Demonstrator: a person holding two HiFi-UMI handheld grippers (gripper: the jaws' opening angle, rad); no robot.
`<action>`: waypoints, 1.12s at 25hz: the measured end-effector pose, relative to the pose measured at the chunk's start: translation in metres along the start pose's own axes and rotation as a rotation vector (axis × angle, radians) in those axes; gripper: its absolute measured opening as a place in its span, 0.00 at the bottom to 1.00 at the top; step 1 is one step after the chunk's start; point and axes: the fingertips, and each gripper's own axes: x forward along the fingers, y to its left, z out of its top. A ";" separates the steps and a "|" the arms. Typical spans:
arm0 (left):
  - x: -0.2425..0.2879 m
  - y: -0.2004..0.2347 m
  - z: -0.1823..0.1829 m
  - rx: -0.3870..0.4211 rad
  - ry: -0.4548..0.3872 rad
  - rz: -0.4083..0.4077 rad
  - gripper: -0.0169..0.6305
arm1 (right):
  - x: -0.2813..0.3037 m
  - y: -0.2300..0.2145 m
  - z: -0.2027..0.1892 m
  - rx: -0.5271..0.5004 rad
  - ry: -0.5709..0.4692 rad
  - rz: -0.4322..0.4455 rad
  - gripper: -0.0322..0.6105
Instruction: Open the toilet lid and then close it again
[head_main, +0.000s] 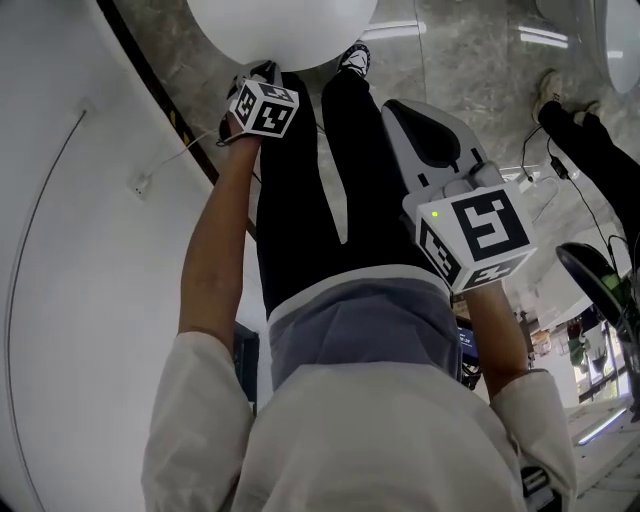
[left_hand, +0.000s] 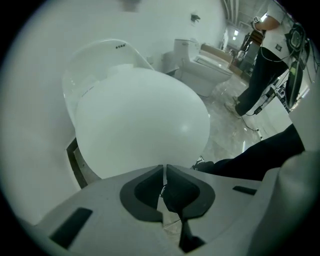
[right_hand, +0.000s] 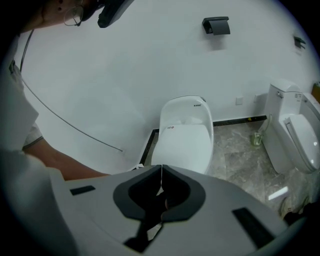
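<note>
Toilet lid (left_hand: 142, 120): down | left claw (left_hand: 164, 167): pressed together, empty, near its edge | right claw (right_hand: 161, 167): likewise | risk: smooth rim, tips slip, lid slams.

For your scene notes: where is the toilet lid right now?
The toilet lid lies closed at the head view's top centre, just beyond the left hand-held gripper.

Grey marble floor (right_hand: 240, 160), black wall-mounted holder (right_hand: 216, 25), a second toilet (right_hand: 292, 132) at right, white wall socket (head_main: 140, 185).
</note>
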 end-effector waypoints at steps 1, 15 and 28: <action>0.002 0.001 -0.001 -0.011 0.006 0.011 0.06 | -0.001 -0.001 -0.001 -0.004 0.001 0.003 0.07; 0.021 0.004 -0.008 -0.075 0.005 0.048 0.06 | 0.003 -0.014 -0.024 0.020 0.023 -0.010 0.07; -0.001 0.008 -0.009 -0.066 0.002 -0.025 0.04 | -0.007 0.021 -0.022 0.037 -0.004 -0.032 0.07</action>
